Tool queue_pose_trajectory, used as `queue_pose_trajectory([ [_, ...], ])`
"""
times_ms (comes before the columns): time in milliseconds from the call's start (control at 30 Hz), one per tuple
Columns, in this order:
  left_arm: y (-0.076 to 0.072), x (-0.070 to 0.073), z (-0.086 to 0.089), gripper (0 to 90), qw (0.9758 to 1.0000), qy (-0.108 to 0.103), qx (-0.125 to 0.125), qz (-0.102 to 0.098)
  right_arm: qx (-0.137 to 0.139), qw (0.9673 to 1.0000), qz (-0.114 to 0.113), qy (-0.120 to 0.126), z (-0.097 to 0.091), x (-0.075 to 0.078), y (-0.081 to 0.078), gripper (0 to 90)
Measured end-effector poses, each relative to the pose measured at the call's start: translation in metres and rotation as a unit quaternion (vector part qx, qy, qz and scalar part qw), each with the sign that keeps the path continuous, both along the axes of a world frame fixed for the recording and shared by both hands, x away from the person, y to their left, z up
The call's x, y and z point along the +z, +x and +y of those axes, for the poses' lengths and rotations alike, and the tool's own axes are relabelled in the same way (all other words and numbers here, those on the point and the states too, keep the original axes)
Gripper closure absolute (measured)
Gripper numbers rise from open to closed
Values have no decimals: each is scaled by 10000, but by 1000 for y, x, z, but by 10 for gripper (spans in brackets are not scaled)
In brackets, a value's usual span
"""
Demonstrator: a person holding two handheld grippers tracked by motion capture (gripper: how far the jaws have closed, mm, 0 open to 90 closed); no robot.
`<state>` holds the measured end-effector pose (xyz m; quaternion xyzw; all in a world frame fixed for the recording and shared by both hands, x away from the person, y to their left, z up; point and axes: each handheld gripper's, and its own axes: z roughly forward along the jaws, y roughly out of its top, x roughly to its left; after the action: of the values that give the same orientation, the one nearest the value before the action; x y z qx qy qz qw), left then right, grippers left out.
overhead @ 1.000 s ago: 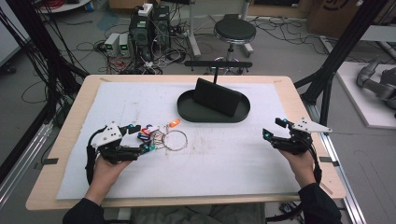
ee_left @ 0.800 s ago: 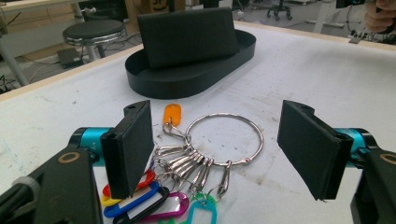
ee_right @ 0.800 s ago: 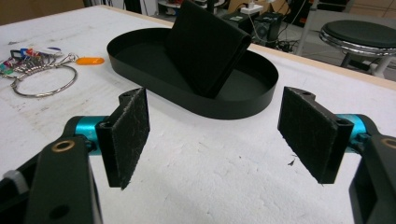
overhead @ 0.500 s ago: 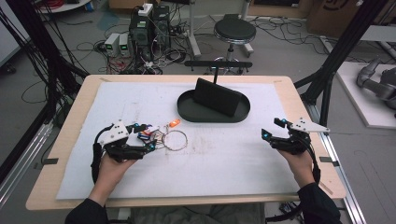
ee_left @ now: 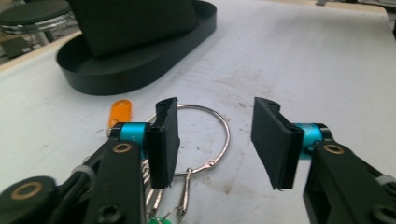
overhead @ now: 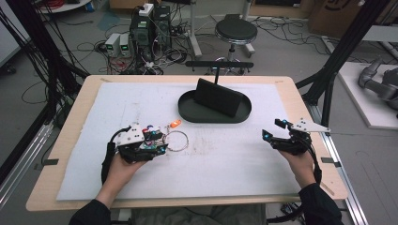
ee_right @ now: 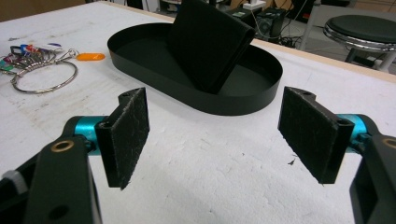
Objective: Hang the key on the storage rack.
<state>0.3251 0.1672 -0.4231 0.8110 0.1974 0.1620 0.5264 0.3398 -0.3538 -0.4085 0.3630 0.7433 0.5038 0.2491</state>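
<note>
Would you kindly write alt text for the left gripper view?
The left gripper has just been closing its black padded jaws around a silver metal key ring lying on the white table cover, pads not yet touching it. An orange tag and black oval tray sit beyond.

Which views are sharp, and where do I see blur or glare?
High view: dim and soft, the key ring small. Left gripper view: ring sharp, black tray slightly soft, the metal glints. Right gripper view: bright, pads sharp, stool blurred.
</note>
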Motion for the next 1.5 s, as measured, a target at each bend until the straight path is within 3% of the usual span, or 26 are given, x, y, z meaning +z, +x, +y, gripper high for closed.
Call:
queue_pose_trajectory([
  [267,11,-8,-14,645,9992,348,-125,115,22,10000,42,-2,0,-1,1,252],
  [533,21,-18,-29,664,9953,881,-293,275,38,9999,102,26,0,-2,2,252],
  [900,26,-23,-34,675,9932,1087,-323,247,82,9999,105,18,1,-2,3,252],
  [1167,29,-28,-42,676,9889,1404,-385,294,106,9999,122,15,2,-2,3,253],
  [1500,28,-28,-42,820,9875,1418,-605,320,138,9998,152,19,2,-3,4,255],
])
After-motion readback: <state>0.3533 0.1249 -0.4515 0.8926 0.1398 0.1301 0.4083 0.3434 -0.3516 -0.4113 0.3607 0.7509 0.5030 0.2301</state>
